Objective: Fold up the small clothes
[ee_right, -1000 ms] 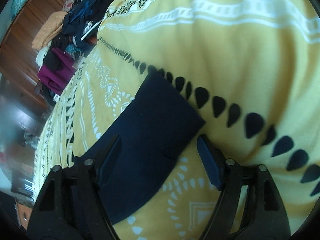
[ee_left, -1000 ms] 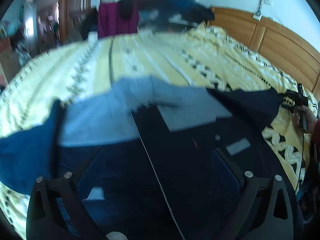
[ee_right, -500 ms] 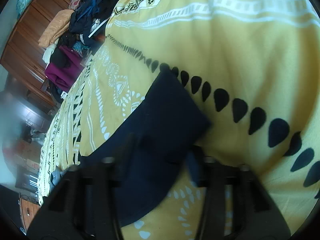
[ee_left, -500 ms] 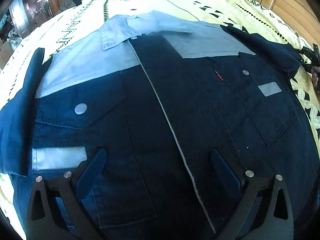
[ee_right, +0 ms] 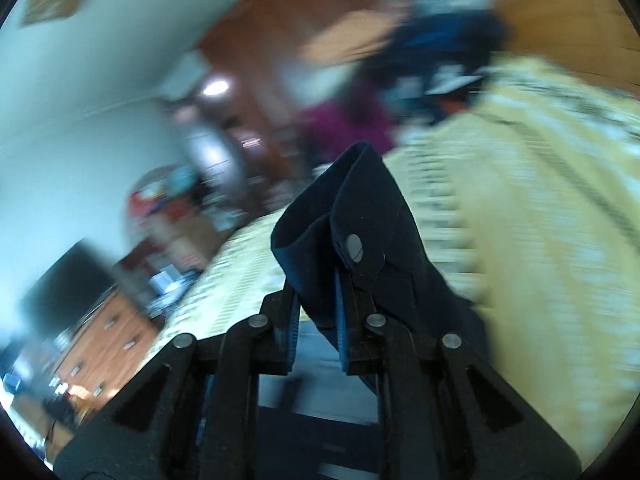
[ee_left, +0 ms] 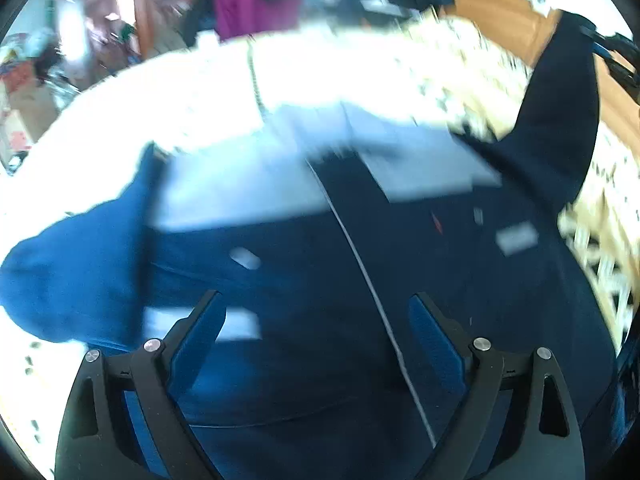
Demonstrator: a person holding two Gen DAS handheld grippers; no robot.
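Two grippers | right gripper (ee_right: 318, 300): jaws clamped on jacket's cuff (ee_right: 352, 236), lifted to fold sleeve inward | left gripper (ee_left: 316, 320): jaws wide, empty, above jacket (ee_left: 320, 280) spread on bed (ee_left: 360, 76).

left hand-held gripper (ee_left: 316, 312) spread, right hand-held gripper (ee_right: 318, 300) clamped

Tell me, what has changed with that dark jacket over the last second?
The right gripper closed on the sleeve cuff, which lay flat on the bedspread a second ago, and lifted it up off the bed. The left gripper stayed open above the jacket, whose body stays spread out on the bed.
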